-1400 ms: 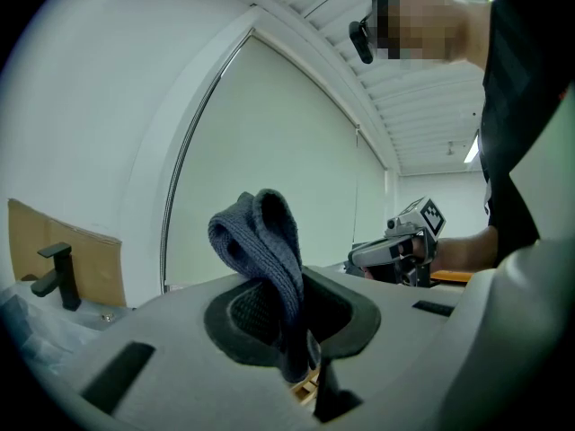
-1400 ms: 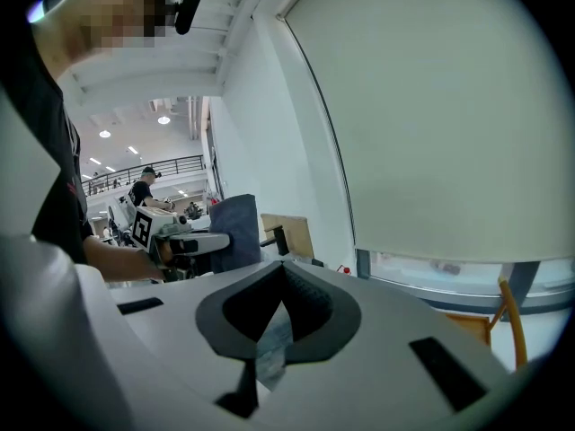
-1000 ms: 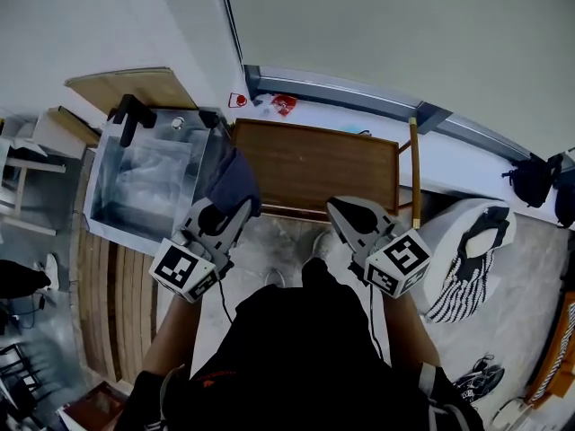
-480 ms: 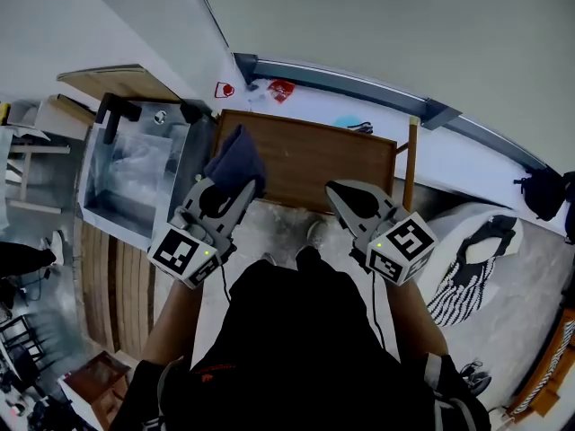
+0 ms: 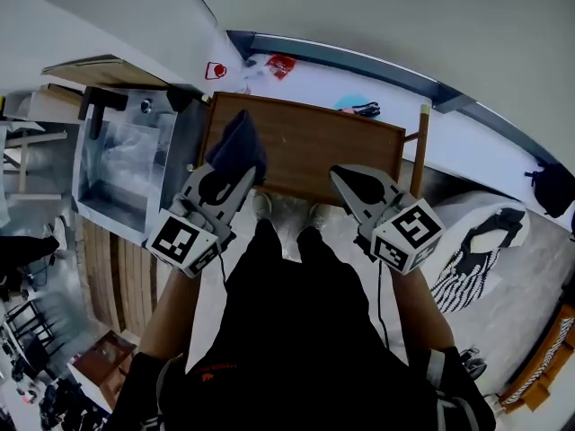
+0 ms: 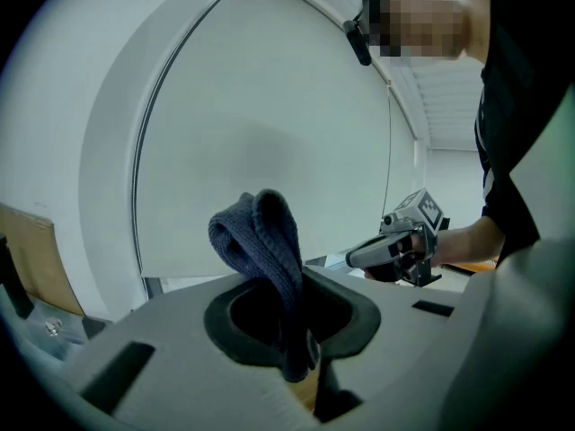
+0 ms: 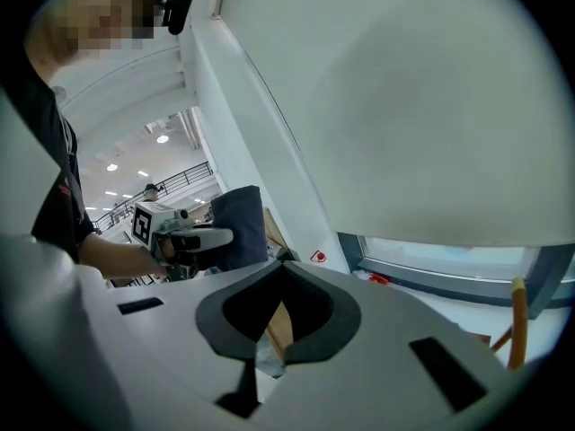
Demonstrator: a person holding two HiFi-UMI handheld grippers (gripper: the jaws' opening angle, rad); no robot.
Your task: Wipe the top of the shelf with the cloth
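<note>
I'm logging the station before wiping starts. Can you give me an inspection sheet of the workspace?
Surface: wooden shelf top, bare of loose items.
Job's things: dark blue cloth, bunched, held over the shelf's left end; contact cannot be told.
Clutter: red item and turquoise item on the ledge behind; wooden stick at the shelf's right.
Grippers: left gripper shut on the cloth; right gripper shut, nothing between its fingers.
Cables: a thin cable trails from each gripper toward the person.
Surroundings: shiny bin left, striped bag right, marbled floor below.
</note>
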